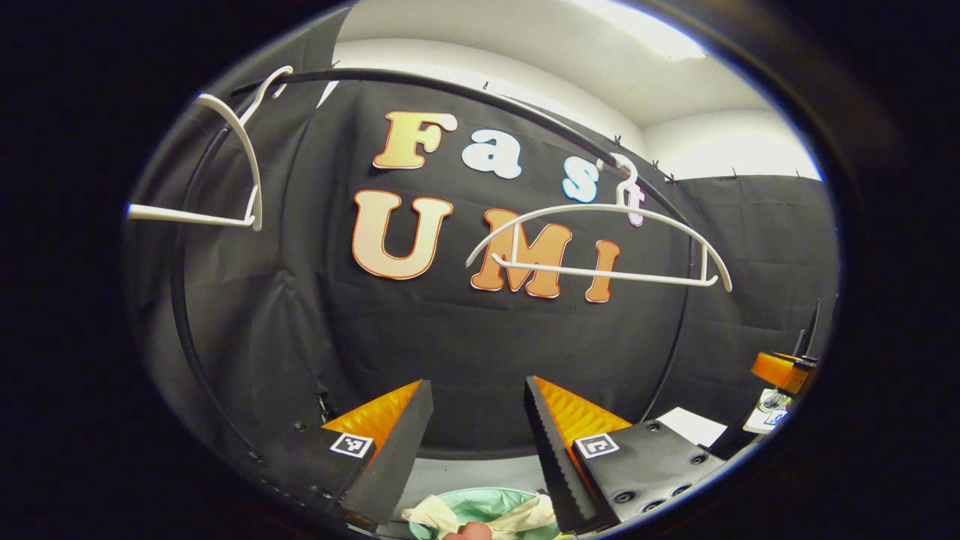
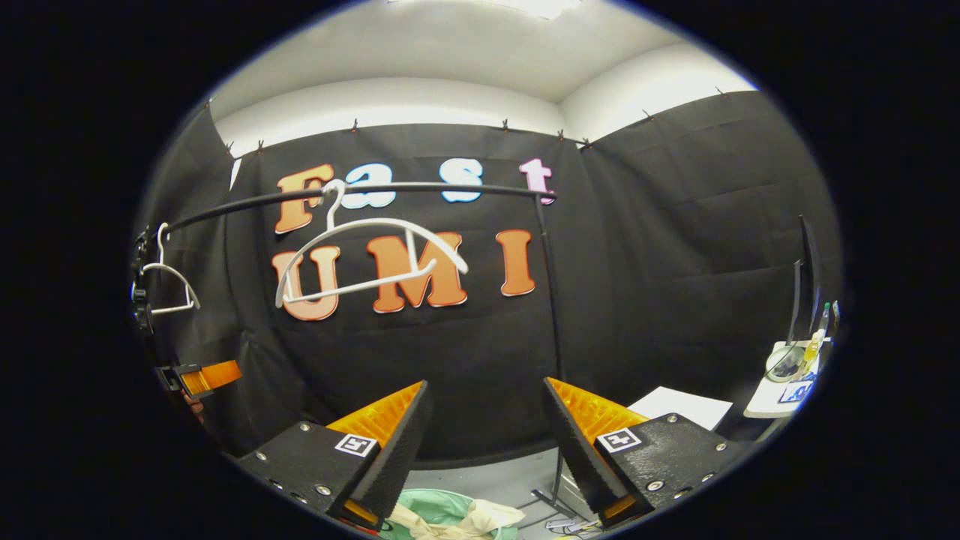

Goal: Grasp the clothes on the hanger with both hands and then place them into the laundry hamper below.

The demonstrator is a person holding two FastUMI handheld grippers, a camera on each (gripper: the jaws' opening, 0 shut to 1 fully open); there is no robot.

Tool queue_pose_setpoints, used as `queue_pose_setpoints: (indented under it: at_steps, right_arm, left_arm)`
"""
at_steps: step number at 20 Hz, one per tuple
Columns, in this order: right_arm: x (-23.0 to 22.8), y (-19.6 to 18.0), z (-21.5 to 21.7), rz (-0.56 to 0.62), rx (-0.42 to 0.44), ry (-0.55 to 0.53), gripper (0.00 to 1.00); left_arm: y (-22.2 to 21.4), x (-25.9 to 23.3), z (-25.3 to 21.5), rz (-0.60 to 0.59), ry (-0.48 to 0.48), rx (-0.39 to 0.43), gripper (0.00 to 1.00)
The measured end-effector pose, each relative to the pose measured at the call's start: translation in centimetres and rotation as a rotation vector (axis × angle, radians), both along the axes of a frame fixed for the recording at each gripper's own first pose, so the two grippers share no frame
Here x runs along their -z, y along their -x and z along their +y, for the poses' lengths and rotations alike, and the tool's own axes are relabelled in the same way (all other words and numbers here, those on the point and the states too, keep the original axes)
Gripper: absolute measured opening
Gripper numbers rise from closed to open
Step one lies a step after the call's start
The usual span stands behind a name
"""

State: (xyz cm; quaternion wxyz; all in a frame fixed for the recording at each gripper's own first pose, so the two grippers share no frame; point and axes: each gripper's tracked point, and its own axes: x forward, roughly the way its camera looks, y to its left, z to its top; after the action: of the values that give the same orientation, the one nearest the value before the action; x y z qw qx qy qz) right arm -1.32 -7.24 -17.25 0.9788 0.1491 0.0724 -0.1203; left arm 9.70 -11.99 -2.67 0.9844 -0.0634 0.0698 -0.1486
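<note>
Two bare white hangers hang on the black rail: one at the left, one at the right. Low in the left gripper view, cream clothes lie in the green laundry hamper. My left gripper is open above it, nothing between its fingers. In the right gripper view my right gripper is also open and holds nothing, above the same hamper and clothes. The nearer hanger hangs tilted on the rail. The left gripper appears at the far left.
One upright post of the clothes rack stands just right of the hamper, with its foot on the floor. At the right is a small table with bottles, and a white sheet lies near it.
</note>
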Motion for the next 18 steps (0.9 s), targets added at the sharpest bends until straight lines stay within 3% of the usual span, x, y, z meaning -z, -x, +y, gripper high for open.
queue_pose_setpoints:
  at_steps: [3, 4, 5, 7, 8, 9, 18]
  right_arm:
    - [-1.6, 0.7, -2.2, -0.025, 0.036, -0.003, 0.91]
    - [-2.0, 0.6, -2.6, -0.035, 0.046, -0.009, 0.92]
    - [-2.3, 0.8, -3.1, -0.038, 0.055, -0.012, 0.92]
    - [-2.9, 0.4, -3.9, -0.04, 0.065, 0.0, 0.92]
    - [-2.9, 0.3, -4.0, -0.041, 0.067, 0.003, 0.92]
    - [-2.8, 0.4, -4.1, -0.038, 0.067, 0.002, 0.93]
    - [-3.2, 0.2, -3.7, -0.042, 0.062, 0.001, 0.93]
  left_arm:
    - [0.6, -0.3, -0.2, -0.011, 0.001, -0.003, 0.89]
    - [0.6, -0.3, -0.1, -0.015, -0.004, -0.007, 0.83]
    - [0.6, -0.3, -0.1, -0.021, -0.009, -0.013, 0.89]
    - [0.5, -0.3, 0.1, -0.029, -0.022, -0.026, 0.89]
    - [0.5, -0.3, 0.1, -0.029, -0.026, -0.03, 0.89]
    - [0.5, -0.2, 0.2, -0.028, -0.03, -0.035, 0.83]
    - [0.8, 0.2, 0.5, -0.022, -0.055, -0.054, 0.83]
